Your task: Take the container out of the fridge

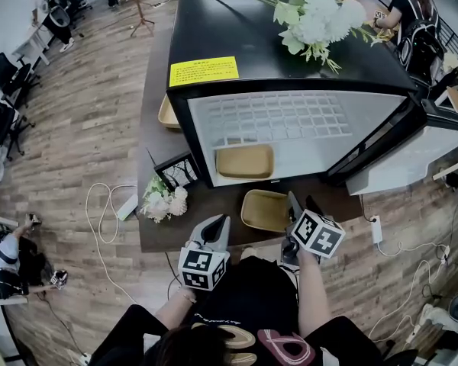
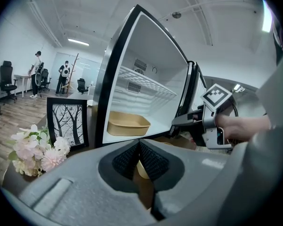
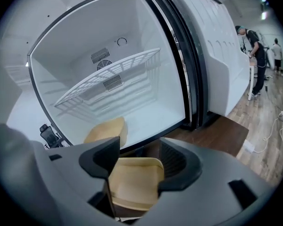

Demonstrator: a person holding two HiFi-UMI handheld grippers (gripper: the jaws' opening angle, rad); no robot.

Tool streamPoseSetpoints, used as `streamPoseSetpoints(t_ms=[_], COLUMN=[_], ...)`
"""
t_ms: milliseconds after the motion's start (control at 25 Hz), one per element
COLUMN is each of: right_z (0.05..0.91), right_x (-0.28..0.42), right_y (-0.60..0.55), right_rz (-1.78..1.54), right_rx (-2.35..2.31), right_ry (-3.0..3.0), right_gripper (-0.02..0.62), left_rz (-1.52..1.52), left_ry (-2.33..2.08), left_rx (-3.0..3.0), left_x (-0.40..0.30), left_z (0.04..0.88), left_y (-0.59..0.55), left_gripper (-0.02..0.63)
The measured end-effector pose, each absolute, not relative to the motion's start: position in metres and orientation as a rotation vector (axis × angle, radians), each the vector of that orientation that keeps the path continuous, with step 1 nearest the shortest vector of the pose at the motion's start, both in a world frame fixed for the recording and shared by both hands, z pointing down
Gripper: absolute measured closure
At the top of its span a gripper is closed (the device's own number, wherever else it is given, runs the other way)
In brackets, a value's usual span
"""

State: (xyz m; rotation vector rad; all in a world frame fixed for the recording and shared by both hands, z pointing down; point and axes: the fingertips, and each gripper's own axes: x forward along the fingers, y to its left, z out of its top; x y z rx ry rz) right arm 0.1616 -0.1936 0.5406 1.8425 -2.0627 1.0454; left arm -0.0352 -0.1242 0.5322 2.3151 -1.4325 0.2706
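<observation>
The dark counter [image 1: 214, 213] carries the open fridge [image 1: 237, 29], with a tan container [image 1: 265, 210] just before its doorway. A flower bunch [image 1: 164, 200], a framed tree picture [image 1: 177, 171] and another tan tray [image 1: 168, 114] lie beside the fridge.

Left tool [image 1: 216, 223] jaws together, right tool [image 1: 299, 203] jaws wide apart

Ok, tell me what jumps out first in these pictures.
The black fridge stands open on the table, one tan container on its floor. A second tan container sits on the table in front, ahead of the right gripper, jaws open. White flowers lie on top.
</observation>
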Motion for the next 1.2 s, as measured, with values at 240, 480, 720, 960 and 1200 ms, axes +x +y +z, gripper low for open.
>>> streamPoseSetpoints(t_ms=[240,480,720,960,1200], right_z=[0.521,0.515,0.512,0.517,0.535], right_x=[0.152,0.134,0.123,0.112,0.103], right_y=[-0.211,-0.226,-0.245,-0.264,-0.275], right_rz=[1.007,1.019,0.972,0.954,0.950], right_rx=[1.836,1.763,1.730,1.677,1.619], right_ry=[-2.129,-2.189,-2.198,-2.195,-2.154], right_gripper=[0.345,0.374,0.376,0.383,0.422], left_rz=[0.258,0.236,0.230,0.221,0.224], left_ry=[-1.450,-1.474,-1.510,-1.559,-1.619], left_rx=[2.314,2.301,2.279,2.247,2.204], left_x=[-0.039,-0.045,-0.054,-0.065,-0.079], left_z=[0.529,0.524,0.523,0.523,0.523], left_y=[-0.128,-0.131,-0.135,-0.140,-0.144], left_gripper=[0.598,0.598,0.598,0.598,0.598])
